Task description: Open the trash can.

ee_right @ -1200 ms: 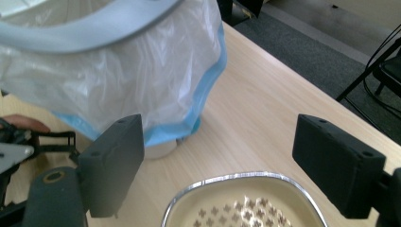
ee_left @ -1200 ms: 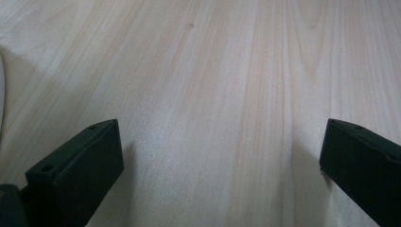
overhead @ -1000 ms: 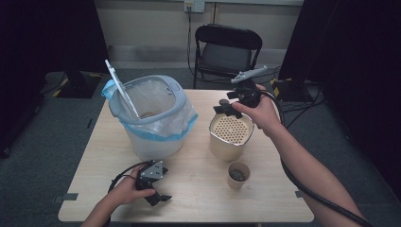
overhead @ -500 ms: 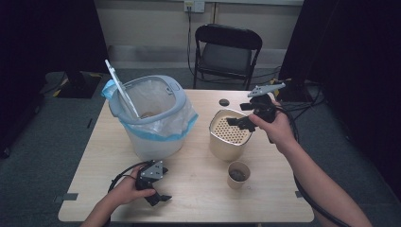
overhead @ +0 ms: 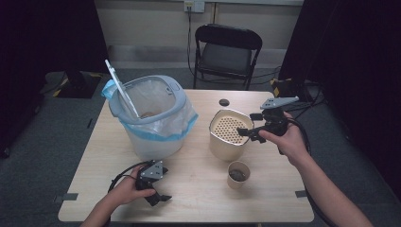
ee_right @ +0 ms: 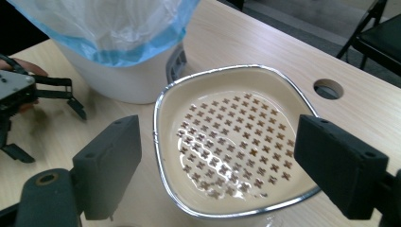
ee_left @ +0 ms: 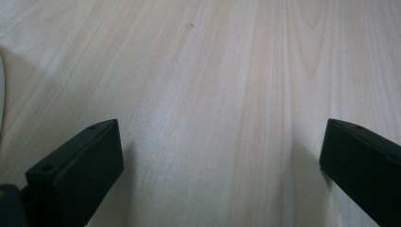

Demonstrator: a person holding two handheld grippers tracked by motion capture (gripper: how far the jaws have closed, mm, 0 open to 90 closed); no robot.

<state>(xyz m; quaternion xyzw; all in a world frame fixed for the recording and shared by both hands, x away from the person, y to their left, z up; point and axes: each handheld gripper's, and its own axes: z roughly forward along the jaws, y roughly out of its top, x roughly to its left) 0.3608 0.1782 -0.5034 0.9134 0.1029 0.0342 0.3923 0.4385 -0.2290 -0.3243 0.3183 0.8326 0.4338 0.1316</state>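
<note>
A beige container (overhead: 227,142) with a perforated insert and a metal rim stands at the table's middle right. My right gripper (overhead: 249,125) hovers just right of its rim, open, with nothing held. In the right gripper view the two jaws of the right gripper (ee_right: 231,165) frame the beige container (ee_right: 236,137) from above. My left gripper (overhead: 161,197) rests on the table at the front left, open and holding nothing. The left gripper (ee_left: 220,161) has bare wood between its jaws. A small paper cup (overhead: 238,174) with dark contents stands in front of the container.
A white bin (overhead: 151,123) lined with a blue-edged plastic bag stands left of the container, and a white stick (overhead: 121,89) leans in it. The table has a round hole (overhead: 224,102) at its far edge. A black folding chair (overhead: 227,47) stands behind.
My right gripper has come from behind the container to its right side, lower and nearer the person. The left gripper has stayed put.
</note>
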